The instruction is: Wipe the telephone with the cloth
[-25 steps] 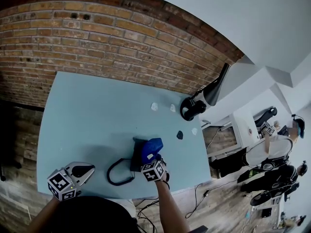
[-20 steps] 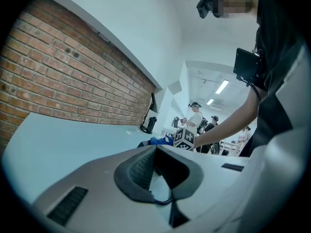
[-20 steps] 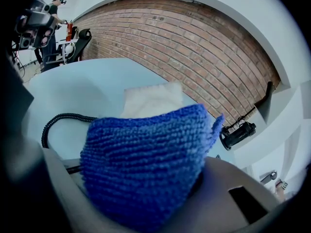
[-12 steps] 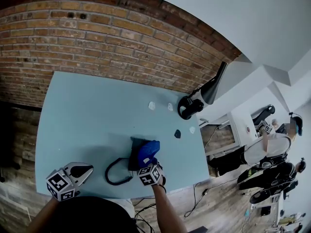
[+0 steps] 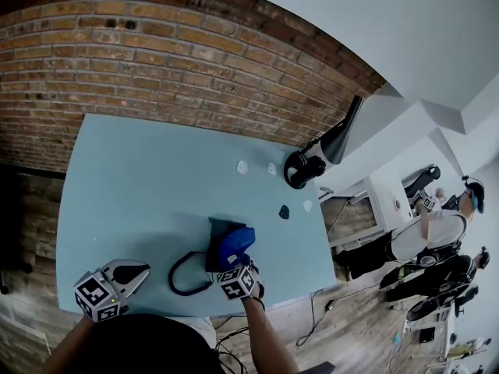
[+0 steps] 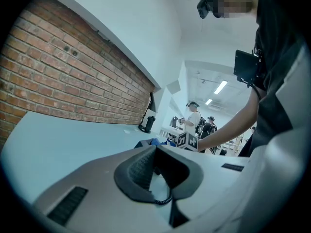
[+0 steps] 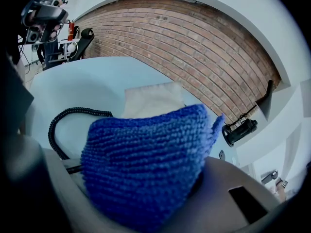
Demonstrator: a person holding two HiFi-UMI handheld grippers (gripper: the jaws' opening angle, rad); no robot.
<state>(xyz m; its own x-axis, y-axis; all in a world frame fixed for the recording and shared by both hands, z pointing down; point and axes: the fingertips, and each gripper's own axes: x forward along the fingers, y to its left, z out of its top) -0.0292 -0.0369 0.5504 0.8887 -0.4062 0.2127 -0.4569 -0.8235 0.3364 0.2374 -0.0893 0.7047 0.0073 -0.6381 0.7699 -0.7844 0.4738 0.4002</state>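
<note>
A dark telephone (image 5: 219,232) sits near the front edge of the light blue table (image 5: 148,185). Its black coiled cord (image 5: 181,275) loops out to its left and also shows in the right gripper view, where the cord (image 7: 73,113) curves past the cloth. A blue knitted cloth (image 5: 236,242) lies on the telephone's near right part. My right gripper (image 5: 238,265) is shut on the cloth (image 7: 146,164), which fills the space between its jaws. My left gripper (image 5: 139,272) rests at the front left of the table, apart from the telephone, jaws together and holding nothing (image 6: 155,149).
Small white bits (image 5: 242,166) and a small dark piece (image 5: 284,211) lie on the table's right side. A black device (image 5: 300,170) stands at the far right corner below a brick wall (image 5: 156,61). People (image 5: 437,236) stand at desks to the right.
My right gripper has drawn the cloth slightly back toward the table's front edge over the telephone. The left gripper has stayed in place.
</note>
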